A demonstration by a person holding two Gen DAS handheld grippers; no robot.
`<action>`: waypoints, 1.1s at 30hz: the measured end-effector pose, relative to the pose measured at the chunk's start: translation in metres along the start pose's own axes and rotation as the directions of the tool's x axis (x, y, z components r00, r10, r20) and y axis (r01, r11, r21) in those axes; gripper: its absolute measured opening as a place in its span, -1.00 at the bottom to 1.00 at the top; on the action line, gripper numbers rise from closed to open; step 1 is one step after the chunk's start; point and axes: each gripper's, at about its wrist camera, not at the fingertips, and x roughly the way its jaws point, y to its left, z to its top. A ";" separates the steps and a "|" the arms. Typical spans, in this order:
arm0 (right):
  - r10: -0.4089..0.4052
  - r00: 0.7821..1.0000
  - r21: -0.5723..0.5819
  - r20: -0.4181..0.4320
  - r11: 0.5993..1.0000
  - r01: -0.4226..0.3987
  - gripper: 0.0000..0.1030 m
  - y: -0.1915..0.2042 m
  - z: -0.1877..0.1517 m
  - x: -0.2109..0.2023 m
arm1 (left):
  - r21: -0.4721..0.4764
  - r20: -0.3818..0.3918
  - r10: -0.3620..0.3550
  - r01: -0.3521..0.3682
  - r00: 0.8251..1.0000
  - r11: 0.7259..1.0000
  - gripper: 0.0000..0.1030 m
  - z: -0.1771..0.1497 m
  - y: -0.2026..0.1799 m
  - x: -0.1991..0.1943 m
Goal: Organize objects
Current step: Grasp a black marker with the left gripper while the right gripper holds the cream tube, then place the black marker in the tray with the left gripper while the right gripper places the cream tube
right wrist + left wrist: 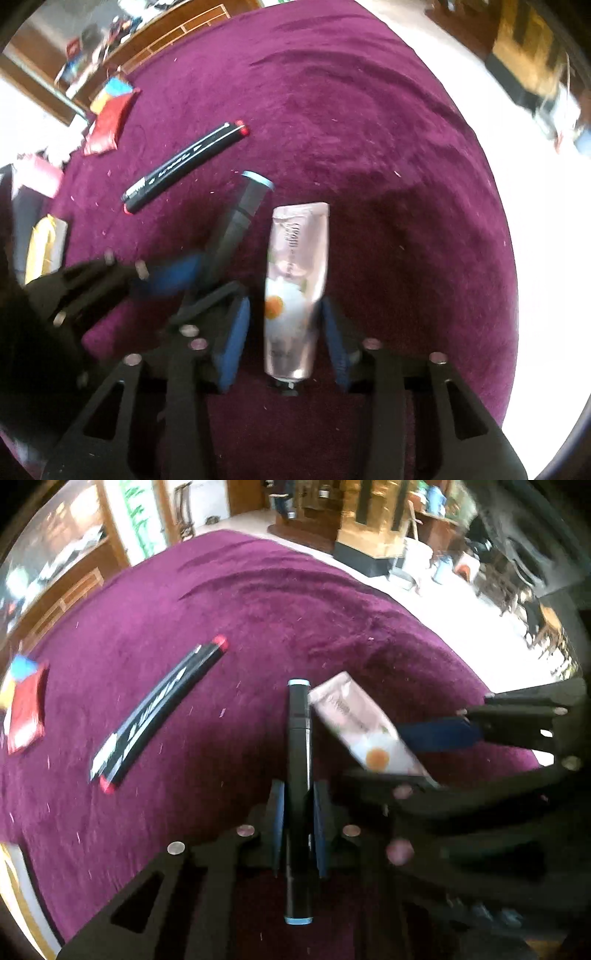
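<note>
Left tool [298,827]: pinched the blue-capped marker [298,775] across its barrel, long axis running straight ahead.
Right tool [284,339]: spread; pink tube [295,288] lay lengthwise between the pads, unpressed, on the purple cloth [369,129].
Nearest: right tool to tube.

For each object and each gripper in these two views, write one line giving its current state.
left gripper: shut on the blue-capped marker.
blue-capped marker: clamped between the pads.
right gripper: open, pads clear of the tube.
pink tube: between the open jaws, cap nearest the camera.
red-capped marker: lying flat on the purple cloth, capped.
</note>
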 end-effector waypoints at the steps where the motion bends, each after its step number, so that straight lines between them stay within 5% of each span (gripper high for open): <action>1: -0.024 1.000 -0.022 -0.004 0.999 0.024 -0.11 0.005 0.000 0.001 | -0.021 0.000 -0.016 0.016 1.000 1.000 -0.79 -0.006 0.005 -0.002; 6: -0.120 0.992 -0.086 0.042 0.989 0.123 -0.42 0.015 -0.008 0.002 | -0.140 0.031 -0.049 0.053 0.998 0.989 -0.79 -0.024 0.021 -0.030; 11: 0.023 0.999 0.036 0.040 0.999 -0.024 -0.43 -0.007 -0.007 -0.006 | -0.228 0.102 -0.089 0.110 0.991 0.968 -0.79 -0.040 0.043 -0.060; 19: 0.215 0.972 0.171 0.098 0.958 -0.229 -0.43 -0.006 -0.024 -0.031 | -0.268 0.214 -0.145 0.201 0.966 0.942 -0.79 -0.073 0.076 -0.107; 26: 0.297 0.942 0.130 0.156 0.939 -0.318 -0.47 0.067 -0.032 -0.061 | -0.330 0.271 -0.124 0.213 0.954 0.920 -0.79 -0.121 0.126 -0.152; 33: 0.355 0.922 0.025 0.157 0.932 -0.363 -0.56 0.160 -0.029 -0.064 | -0.445 0.306 -0.027 0.168 0.952 0.880 -0.79 -0.190 0.194 -0.197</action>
